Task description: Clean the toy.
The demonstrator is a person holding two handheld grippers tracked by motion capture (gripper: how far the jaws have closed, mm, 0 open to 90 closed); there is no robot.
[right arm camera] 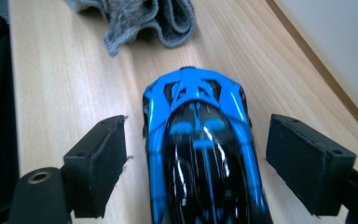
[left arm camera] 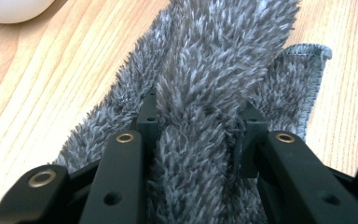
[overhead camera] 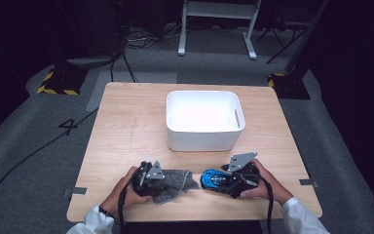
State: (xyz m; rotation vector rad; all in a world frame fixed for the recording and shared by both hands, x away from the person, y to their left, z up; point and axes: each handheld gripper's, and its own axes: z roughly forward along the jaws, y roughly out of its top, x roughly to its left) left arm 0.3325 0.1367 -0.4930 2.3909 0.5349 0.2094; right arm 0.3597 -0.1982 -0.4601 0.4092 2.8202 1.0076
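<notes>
At the table's near edge, the left gripper (overhead camera: 161, 181) pinches the grey cloth (left arm camera: 214, 93), bunching it for lifting; the right gripper (right arm camera: 196, 168), spread, straddles the blue toy car (right arm camera: 200, 154), the white bin (overhead camera: 203, 141) waiting beyond.

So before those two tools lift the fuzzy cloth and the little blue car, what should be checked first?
1. Left tool clamped on the grey cloth: ok, pads squeeze a fold.
2. Right tool gripping the blue toy car: not ok, pads stand apart from its sides.
3. Car centred between the pads: ok.
4. White bin empty and upright: ok.
5. Cloth free of the car: ok, they lie apart.
</notes>
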